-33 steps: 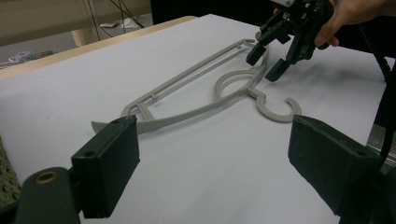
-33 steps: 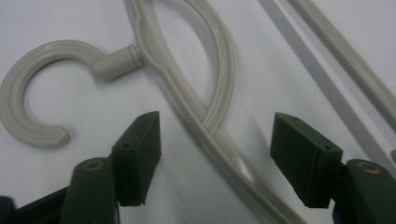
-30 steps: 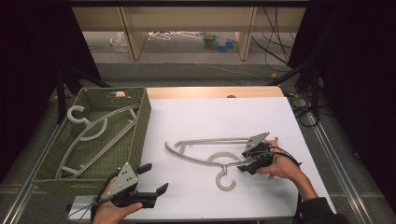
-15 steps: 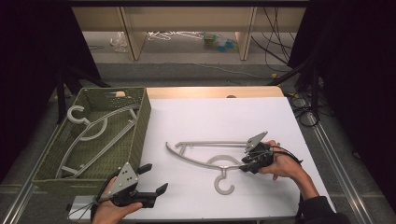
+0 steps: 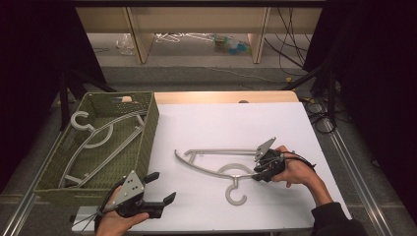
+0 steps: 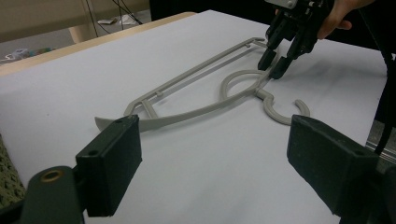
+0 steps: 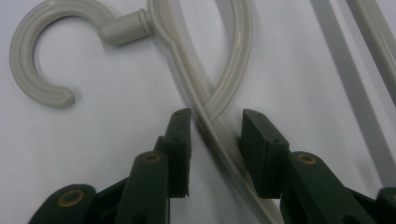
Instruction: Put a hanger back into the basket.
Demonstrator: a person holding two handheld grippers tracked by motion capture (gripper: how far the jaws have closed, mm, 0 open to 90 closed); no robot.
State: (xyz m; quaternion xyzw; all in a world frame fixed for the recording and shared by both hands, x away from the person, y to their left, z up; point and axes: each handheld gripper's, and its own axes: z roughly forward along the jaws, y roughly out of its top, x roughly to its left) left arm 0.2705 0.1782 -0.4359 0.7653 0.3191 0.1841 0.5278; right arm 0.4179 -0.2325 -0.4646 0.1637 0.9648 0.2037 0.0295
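Observation:
A grey plastic hanger (image 5: pixel 221 150) lies flat on the white table, its hook toward the near edge. My right gripper (image 5: pixel 256 174) is down at the hanger's right side, open. In the right gripper view its jaws (image 7: pixel 217 126) straddle the hanger (image 7: pixel 126 28) arm just past the loop, with a thin gap on each side. My left gripper (image 5: pixel 164 187) is held at the near left edge, open with nothing in it. In the left gripper view it (image 6: pixel 215 154) faces the hanger (image 6: pixel 187 113) and the right gripper (image 6: pixel 271 69) beyond.
A green woven basket (image 5: pixel 150 128) stands at the table's left with two or more grey hangers (image 5: pixel 105 132) in it. Cables trail past the right edge. Shelving and dark stands lie beyond the far edge.
My right gripper has edged down and slightly left onto the hanger's arm. The hanger's hook has shifted a little toward the near edge. The left gripper has stayed put.

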